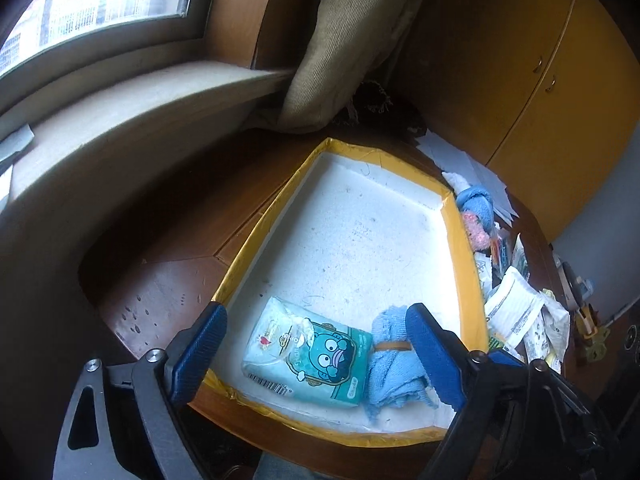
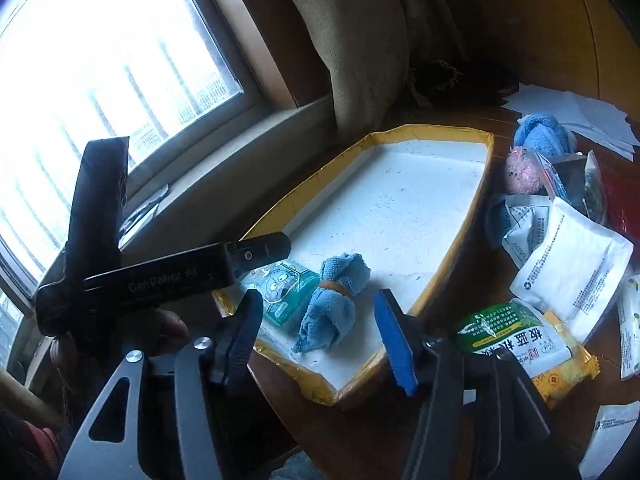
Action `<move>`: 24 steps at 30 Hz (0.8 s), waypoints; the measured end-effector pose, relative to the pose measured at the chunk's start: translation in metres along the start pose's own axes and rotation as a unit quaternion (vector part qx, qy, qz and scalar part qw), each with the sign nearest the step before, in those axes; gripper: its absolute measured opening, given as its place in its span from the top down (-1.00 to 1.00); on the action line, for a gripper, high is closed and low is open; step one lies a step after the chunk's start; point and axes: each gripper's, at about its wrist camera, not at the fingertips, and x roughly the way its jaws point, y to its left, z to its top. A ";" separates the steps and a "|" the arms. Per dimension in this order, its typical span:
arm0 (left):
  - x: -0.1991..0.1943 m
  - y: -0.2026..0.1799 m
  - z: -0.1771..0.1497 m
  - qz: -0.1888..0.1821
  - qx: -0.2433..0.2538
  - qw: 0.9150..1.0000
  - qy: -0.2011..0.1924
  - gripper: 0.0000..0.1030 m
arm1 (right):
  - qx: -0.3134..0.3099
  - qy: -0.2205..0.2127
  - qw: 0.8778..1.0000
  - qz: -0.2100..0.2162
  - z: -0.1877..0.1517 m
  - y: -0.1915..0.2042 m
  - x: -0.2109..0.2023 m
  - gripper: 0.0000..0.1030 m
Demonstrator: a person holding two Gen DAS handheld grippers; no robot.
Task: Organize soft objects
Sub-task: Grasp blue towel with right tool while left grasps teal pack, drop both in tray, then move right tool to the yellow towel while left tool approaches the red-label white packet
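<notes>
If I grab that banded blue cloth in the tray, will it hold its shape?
Probably mostly: the band cinches the blue cloth at mid-length, so it should lift as one bundle. The loose ends will likely droop. It looks light and unlikely to slip on ridged pads.

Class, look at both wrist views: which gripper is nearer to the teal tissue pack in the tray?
Left. The left gripper hangs open directly over the tissue pack, fingers either side. The right gripper is open over the rolled blue cloth beside it.
</notes>
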 end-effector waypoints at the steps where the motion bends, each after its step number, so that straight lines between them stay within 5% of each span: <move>1: -0.003 -0.008 0.004 -0.006 0.003 1.000 -0.004 -0.80 | 0.008 -0.007 1.000 0.004 -0.002 -0.006 -0.008 -0.16; 13: -0.040 -0.110 -0.041 -0.099 0.110 0.989 -0.008 -0.80 | 0.062 -0.054 0.995 -0.062 -0.051 -0.037 -0.095 -0.26; 19: -0.044 -0.133 -0.056 -0.104 0.142 0.984 -0.011 -0.80 | 0.062 -0.062 0.992 -0.087 -0.064 -0.047 -0.114 -0.26; 24: -0.029 -0.136 -0.050 -0.130 0.130 0.983 0.028 -0.80 | 0.051 -0.065 0.991 -0.107 -0.068 -0.051 -0.117 -0.26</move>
